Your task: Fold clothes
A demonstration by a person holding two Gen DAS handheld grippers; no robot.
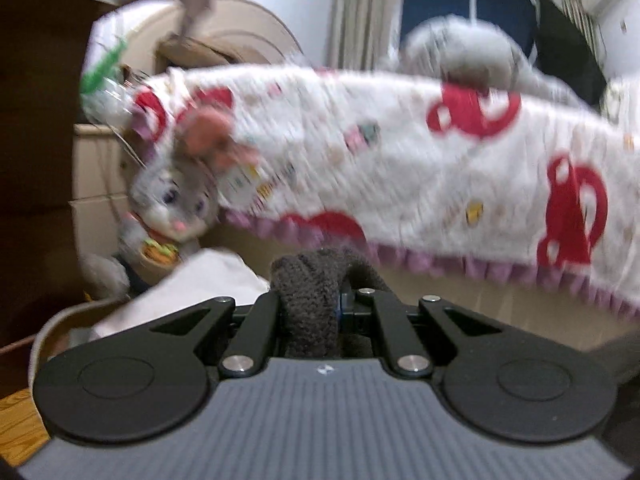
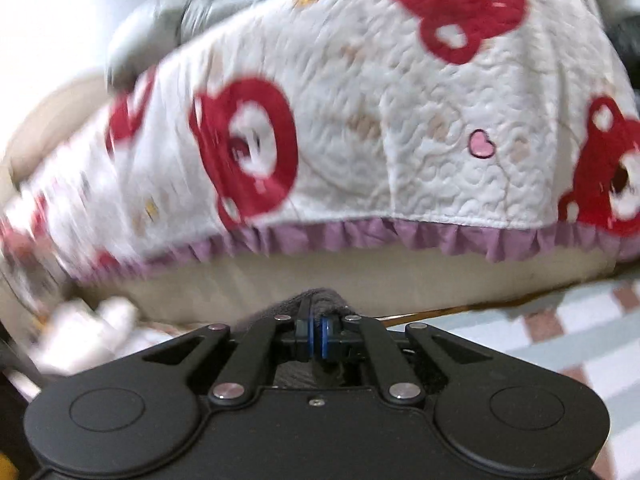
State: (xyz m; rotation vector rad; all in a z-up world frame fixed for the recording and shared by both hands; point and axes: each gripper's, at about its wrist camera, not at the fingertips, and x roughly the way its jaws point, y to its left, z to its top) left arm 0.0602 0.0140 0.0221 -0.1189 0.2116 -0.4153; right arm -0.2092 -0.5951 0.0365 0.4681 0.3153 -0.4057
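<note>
Bunching between both tongs (image 1: 316, 304) (image 2: 316, 336), dark garment (image 1: 308, 280)

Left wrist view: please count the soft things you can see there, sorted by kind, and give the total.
Grey plush mouse toy with pink ears: 1
White quilted bedspread with red bears and a purple frill: 1
Dark grey knitted garment in the left hand-held gripper: 1
White cloth: 1
Total: 4

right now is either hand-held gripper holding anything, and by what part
Both pinch dark grey knit fabric. The left hand-held gripper has a thick bunched fold of it; the right hand-held gripper clamps a thin fold or edge. Whether it is one garment cannot be told.
</note>
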